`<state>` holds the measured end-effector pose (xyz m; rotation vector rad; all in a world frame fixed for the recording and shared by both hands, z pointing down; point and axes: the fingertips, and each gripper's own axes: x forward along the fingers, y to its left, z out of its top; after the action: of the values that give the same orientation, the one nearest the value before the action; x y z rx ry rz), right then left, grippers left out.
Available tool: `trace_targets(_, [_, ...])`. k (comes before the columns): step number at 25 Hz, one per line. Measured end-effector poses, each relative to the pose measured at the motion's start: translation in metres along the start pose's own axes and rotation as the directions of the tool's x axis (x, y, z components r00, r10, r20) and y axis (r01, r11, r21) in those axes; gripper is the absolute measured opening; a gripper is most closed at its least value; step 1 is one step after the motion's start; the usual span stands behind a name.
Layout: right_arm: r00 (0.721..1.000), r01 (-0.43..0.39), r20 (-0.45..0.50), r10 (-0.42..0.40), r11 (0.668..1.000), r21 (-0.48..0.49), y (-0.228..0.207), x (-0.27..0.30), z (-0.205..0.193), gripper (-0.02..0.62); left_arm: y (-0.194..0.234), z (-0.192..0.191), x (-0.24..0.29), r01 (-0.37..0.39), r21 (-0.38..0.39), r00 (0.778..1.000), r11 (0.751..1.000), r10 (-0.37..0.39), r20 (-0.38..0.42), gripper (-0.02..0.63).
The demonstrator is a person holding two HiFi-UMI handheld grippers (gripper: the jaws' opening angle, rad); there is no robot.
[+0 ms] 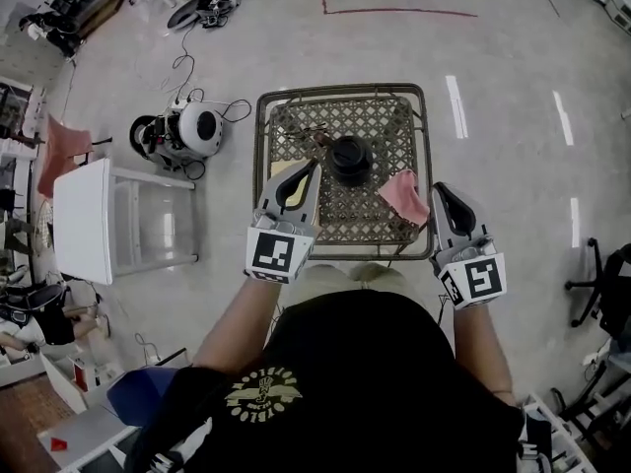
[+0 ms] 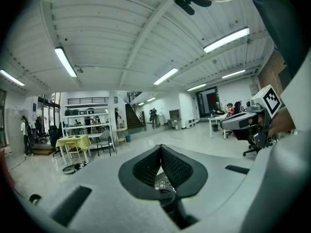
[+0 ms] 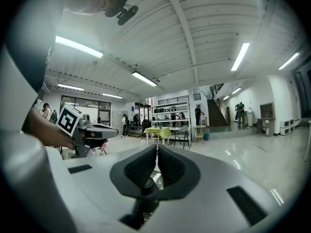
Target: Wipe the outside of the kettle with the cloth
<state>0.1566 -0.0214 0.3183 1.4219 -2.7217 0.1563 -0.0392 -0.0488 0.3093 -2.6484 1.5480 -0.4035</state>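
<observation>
A black kettle [image 1: 350, 159] stands near the middle of a small lattice-topped table [image 1: 266, 106]. A pink cloth [image 1: 404, 196] lies on the table to the kettle's right, near the front edge. My left gripper [image 1: 308, 168] hovers over the table's front left, just left of the kettle, with its jaws shut and empty [image 2: 160, 148]. Over the front right corner is my right gripper [image 1: 440, 190], beside the cloth and apart from it, also shut on nothing [image 3: 157, 148]. Both grippers point roughly level across the room.
A white plastic stool [image 1: 89, 220] lies on the floor at the left. Behind it sits a round white machine [image 1: 192, 129] with cables. An office chair [image 1: 603, 284] is at the right edge. The person's body fills the lower head view.
</observation>
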Motion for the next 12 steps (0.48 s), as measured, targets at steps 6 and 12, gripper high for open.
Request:
trace_targets(6, [1.000, 0.004, -0.020, -0.003, 1.000, 0.021, -0.024, 0.006, -0.017, 0.012, -0.005, -0.022, 0.024, 0.012, -0.006, 0.999, 1.000, -0.013, -0.048, 0.006])
trace_targets(12, [0.996, 0.009, -0.084, -0.007, 1.000, 0.028, -0.033, 0.028, -0.047, 0.012, 0.013, -0.045, 0.059, 0.022, -0.013, 0.998, 1.000, -0.022, -0.057, 0.006])
